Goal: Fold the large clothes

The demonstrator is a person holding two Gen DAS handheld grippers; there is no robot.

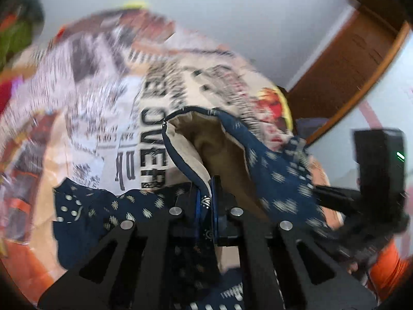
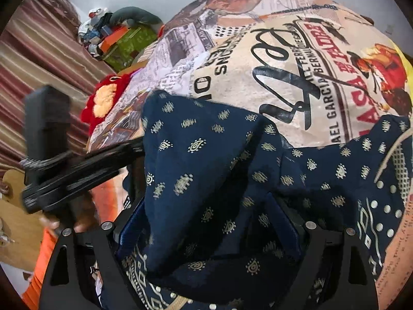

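A navy garment (image 1: 278,170) with small cream motifs and a beige lining lies bunched on a newspaper-print bedspread (image 1: 116,103). My left gripper (image 1: 207,204) is shut on the garment's piped edge, and the fold stands up from its tips. In the right wrist view the same navy cloth (image 2: 206,155) is heaped loosely between the widely spread fingers of my right gripper (image 2: 211,219), which stands open. The blue pads (image 2: 131,222) show at the sides of the heap. The left gripper (image 2: 134,146) reaches into the cloth from the left.
The bedspread (image 2: 296,77) covers most of the bed. A striped curtain (image 2: 38,51), a clutter pile (image 2: 116,33) and a red cushion (image 2: 105,98) lie to the left. A brown wooden frame (image 1: 356,64) rises at the right. An orange sleeve (image 2: 41,258) is near.
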